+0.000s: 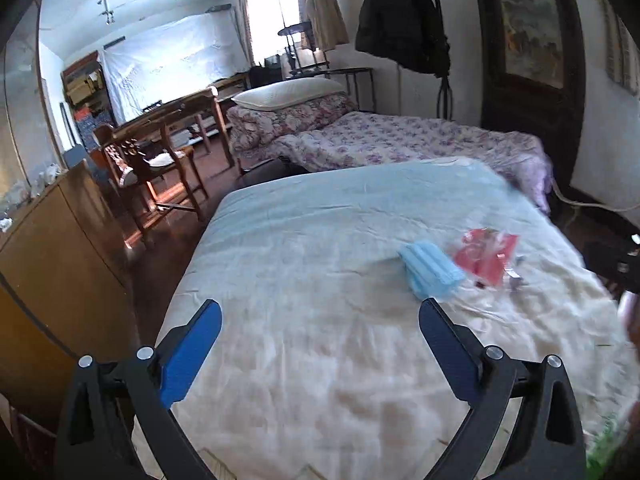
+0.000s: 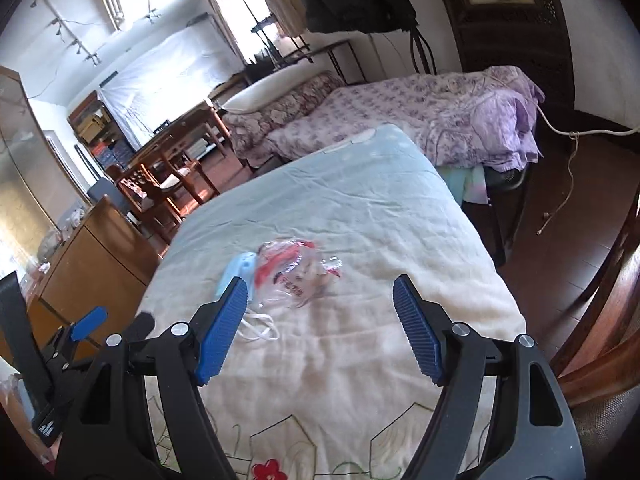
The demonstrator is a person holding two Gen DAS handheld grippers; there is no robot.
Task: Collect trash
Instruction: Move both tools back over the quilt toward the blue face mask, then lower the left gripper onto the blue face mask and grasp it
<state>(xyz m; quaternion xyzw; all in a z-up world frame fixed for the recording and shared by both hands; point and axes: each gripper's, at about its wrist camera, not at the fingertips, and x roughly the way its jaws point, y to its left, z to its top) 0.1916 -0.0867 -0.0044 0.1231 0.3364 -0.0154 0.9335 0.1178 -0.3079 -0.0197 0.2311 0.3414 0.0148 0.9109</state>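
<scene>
A blue face mask [image 1: 430, 274] lies on the cloth-covered table [image 1: 320, 240], with a red and clear plastic wrapper [image 1: 486, 258] just to its right. My left gripper [image 1: 320, 312] is open and empty, hovering over the table short of the mask. In the right wrist view the mask [image 2: 240, 270] and the wrapper [image 2: 296, 276] lie ahead and left of centre. My right gripper [image 2: 320, 292] is open and empty above the cloth [image 2: 360, 220]. The left gripper [image 2: 86, 328] shows at the lower left there.
A wooden cabinet [image 1: 60, 248] stands left of the table. Wooden chairs [image 1: 148, 160] and a desk are behind it. A bed with floral covers [image 1: 380, 136] lies beyond the table. A wooden chair [image 2: 608, 300] is at the right, over dark floor [image 2: 552, 240].
</scene>
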